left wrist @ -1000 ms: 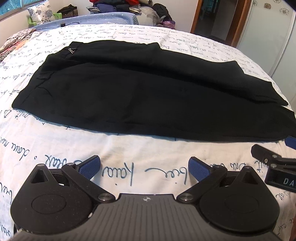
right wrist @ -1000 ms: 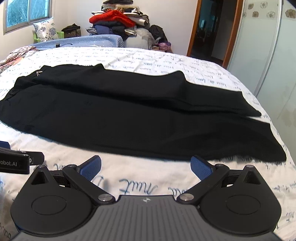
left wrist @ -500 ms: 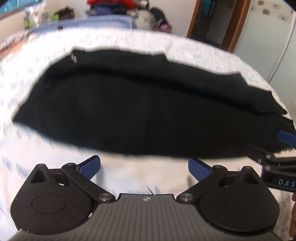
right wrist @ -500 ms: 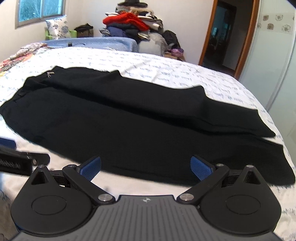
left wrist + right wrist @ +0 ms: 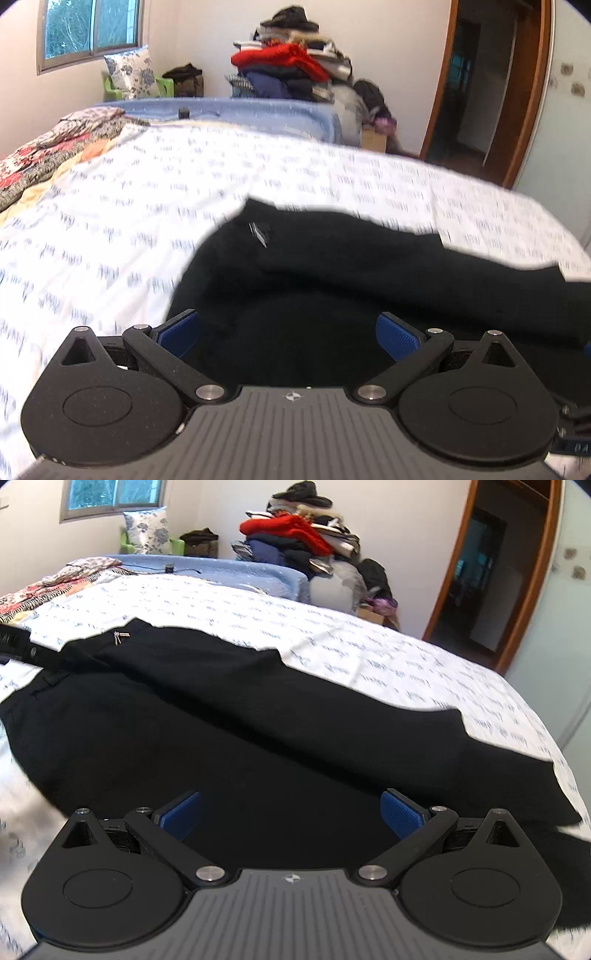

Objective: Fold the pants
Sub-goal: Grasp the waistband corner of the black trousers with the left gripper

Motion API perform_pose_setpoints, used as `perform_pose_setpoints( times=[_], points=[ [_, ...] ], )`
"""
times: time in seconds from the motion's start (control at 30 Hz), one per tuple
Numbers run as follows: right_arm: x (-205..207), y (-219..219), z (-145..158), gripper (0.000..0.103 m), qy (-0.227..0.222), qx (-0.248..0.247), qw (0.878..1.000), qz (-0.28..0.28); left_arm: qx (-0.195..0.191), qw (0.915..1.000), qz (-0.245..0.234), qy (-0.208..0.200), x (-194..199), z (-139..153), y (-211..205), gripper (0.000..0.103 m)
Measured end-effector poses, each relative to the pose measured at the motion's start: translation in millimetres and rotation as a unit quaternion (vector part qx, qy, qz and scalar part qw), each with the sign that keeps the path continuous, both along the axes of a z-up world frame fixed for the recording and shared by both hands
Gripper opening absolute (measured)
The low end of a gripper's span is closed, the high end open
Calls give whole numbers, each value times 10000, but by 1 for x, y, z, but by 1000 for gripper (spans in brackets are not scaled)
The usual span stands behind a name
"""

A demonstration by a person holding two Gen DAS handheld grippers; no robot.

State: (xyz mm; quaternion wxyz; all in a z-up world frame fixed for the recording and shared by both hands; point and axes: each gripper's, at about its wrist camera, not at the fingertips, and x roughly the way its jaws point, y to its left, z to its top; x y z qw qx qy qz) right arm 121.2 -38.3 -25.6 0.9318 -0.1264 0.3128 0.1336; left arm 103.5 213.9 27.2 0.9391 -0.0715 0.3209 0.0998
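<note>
Left wrist view: black pants [image 5: 332,280] are spread across the bed [image 5: 110,229]; both grippers, left [image 5: 288,334] and right [image 5: 290,814], are held wide apart above the fabric, nothing gripped.

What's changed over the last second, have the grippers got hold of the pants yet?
Not yet. Both the left gripper and right gripper have moved forward from the bare sheet to over the near edge of the black pants. Both are open as before, and the pants lie spread flat on the bed, unmoved.
</note>
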Motion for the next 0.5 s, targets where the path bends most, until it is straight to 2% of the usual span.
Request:
perform_pose_setpoints(
  times=[0.1,0.2,0.3,0.37,0.5],
  points=[
    [11,11,6,103,-72,152,9998,131,-413,9985,-306,-204,29,4,37,102],
    [19,21,10,103,-89,282,9993,242,-836,9953,-381,-298,70,2,79,102],
    [23,28,7,103,-40,295,9991,307,-1035,9939,-347,-127,115,-9,114,101],
    [24,30,2,103,7,203,9993,306,-1475,9876,-535,64,144,-23,137,101],
    [26,30,-8,103,119,59,9996,238,-2188,9740,-424,412,186,-54,169,100]
  ],
)
